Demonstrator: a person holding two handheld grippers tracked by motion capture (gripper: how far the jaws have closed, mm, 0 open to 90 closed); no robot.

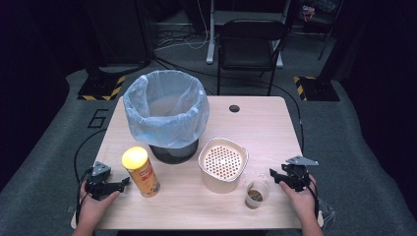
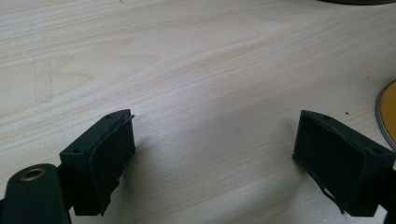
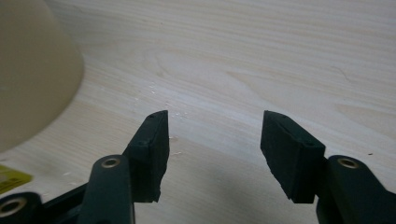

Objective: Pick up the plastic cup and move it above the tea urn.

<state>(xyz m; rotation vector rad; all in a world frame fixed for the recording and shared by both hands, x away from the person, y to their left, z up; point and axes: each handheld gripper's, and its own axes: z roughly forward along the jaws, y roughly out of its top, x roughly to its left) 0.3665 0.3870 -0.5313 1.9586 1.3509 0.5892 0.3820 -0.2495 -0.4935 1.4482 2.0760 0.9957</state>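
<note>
My left gripper [image 1: 118,185] rests near the table's front left corner, pointing right toward a yellow-lidded snack can [image 1: 141,172]. In the left gripper view its jaws [image 2: 215,149] stand wide apart over bare wood, and the can's rim [image 2: 387,116] shows at the right edge. My right gripper [image 1: 273,175] hovers at the front right, pointing left, just right of a clear cup [image 1: 256,194] with brown contents. Its jaws [image 3: 215,140] are open with nothing between them. A cream perforated bowl [image 1: 222,164] stands mid-table, and its side [image 3: 32,70] shows in the right gripper view.
A dark bin lined with a pale blue bag [image 1: 166,110] stands at the back left of the wooden table [image 1: 255,123]. Behind the table are a black chair [image 1: 248,44] and cables on the floor. Small crumbs [image 3: 180,114] lie on the wood ahead of the right jaws.
</note>
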